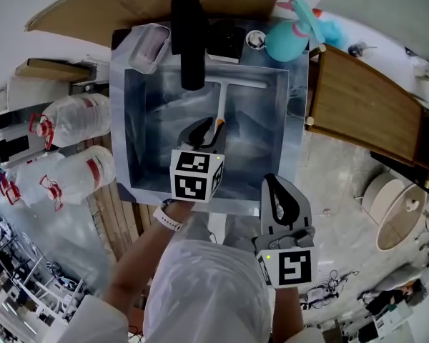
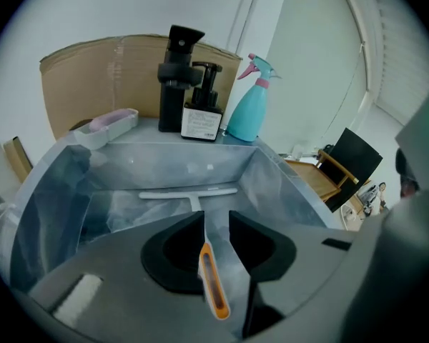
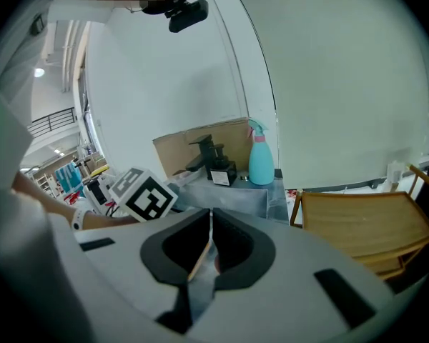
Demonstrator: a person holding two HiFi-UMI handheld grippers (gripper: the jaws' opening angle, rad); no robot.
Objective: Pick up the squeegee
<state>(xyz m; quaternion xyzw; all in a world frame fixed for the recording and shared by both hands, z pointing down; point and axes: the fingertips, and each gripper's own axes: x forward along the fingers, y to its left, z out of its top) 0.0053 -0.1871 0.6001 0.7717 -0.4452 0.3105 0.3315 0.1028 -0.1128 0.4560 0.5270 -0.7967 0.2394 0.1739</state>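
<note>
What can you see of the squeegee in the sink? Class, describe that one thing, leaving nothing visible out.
The squeegee is T-shaped: a long pale blade bar, a thin white stem and an orange-rimmed handle end. It looks like plastic. It lies flat on the floor of the grey sink, with the blade toward the far wall and the handle toward the person. The left claw has its jaws apart on either side of the handle. Whether they touch it is unclear.

White walls (image 3: pixel 329 84) back a cardboard sheet (image 2: pixel 107 77), beside a wooden table (image 1: pixel 365 106) on pale floor (image 1: pixel 336 191).
</note>
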